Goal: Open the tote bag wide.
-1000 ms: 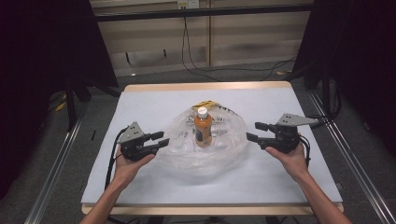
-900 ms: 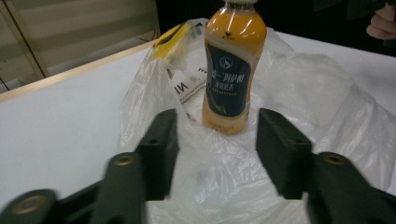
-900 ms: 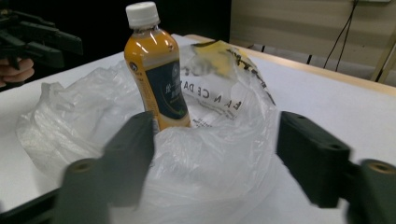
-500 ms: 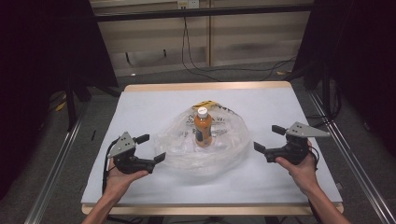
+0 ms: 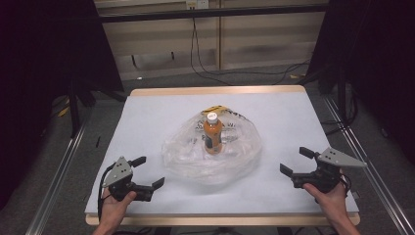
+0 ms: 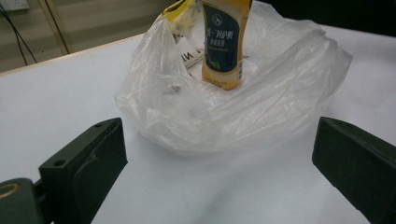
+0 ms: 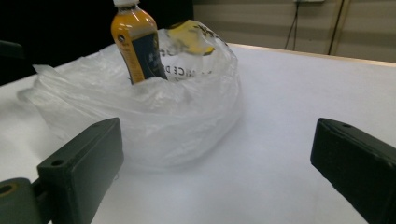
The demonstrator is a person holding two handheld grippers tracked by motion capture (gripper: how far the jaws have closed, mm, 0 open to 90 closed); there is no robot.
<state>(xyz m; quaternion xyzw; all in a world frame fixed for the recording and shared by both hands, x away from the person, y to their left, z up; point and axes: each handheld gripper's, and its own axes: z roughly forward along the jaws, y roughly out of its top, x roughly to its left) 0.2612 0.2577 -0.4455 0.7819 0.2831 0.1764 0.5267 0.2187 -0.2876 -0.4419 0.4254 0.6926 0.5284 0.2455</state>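
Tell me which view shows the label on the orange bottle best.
The left gripper view: the bottle's dark label faces it, close up. The right gripper view shows the label partly behind the bag. The high view shows it small.

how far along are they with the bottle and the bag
Looks done: the orange bottle stands upright inside the clear plastic bag, whose sides are bunched down low around it. In hand: nothing. The left gripper and right gripper sit near the table's front edge, apart from the bag, their jaws having just opened, nothing between them. Probably left: little, unless the bag is to be closed.
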